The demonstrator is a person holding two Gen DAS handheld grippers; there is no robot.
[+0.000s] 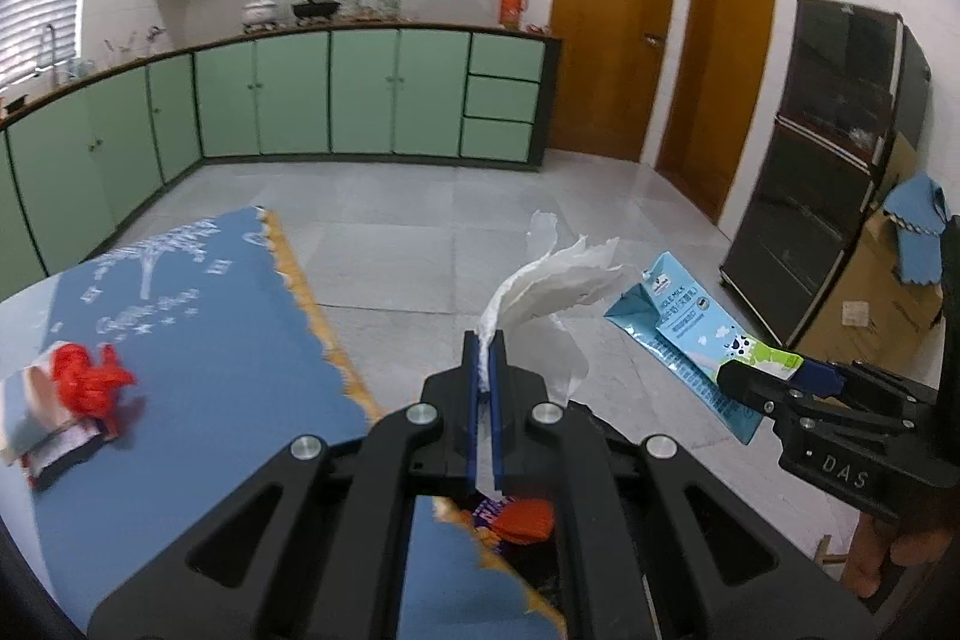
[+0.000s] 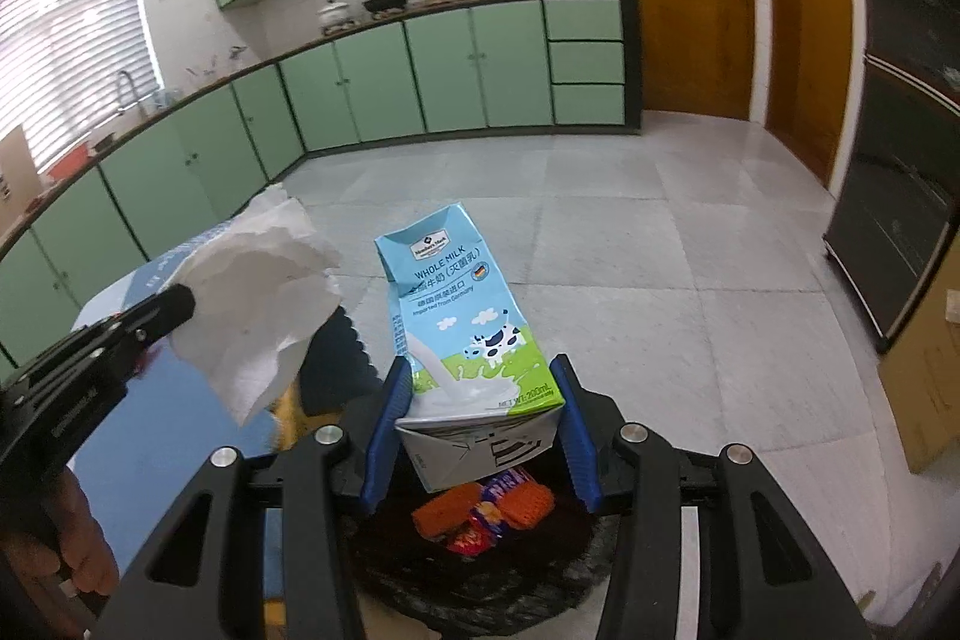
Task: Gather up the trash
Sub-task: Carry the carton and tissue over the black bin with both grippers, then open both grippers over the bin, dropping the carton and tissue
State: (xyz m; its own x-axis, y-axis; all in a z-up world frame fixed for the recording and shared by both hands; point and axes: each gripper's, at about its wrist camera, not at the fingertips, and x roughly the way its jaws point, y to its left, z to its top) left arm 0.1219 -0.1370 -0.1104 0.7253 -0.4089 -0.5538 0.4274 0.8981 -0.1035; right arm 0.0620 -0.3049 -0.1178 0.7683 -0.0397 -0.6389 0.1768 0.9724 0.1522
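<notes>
My left gripper (image 1: 487, 340) is shut on a crumpled white tissue (image 1: 552, 280), held in the air past the table edge; the tissue also shows in the right wrist view (image 2: 258, 292). My right gripper (image 2: 483, 388) is shut on a light blue whole milk carton (image 2: 462, 304), also seen from the side in the left wrist view (image 1: 684, 334). Below both grippers is a black-lined trash bin (image 2: 480, 568) with orange and red wrappers (image 2: 486, 511) inside. More trash, a red crumpled piece (image 1: 90, 379) on flat packets, lies on the blue tablecloth (image 1: 198, 316) at the left.
The table with its fringed edge (image 1: 312, 304) is to the left. Grey tiled floor (image 1: 420, 220) lies ahead, green kitchen cabinets (image 1: 360, 94) beyond. A dark glass cabinet (image 1: 834, 160) and cardboard boxes (image 1: 876, 292) stand at the right.
</notes>
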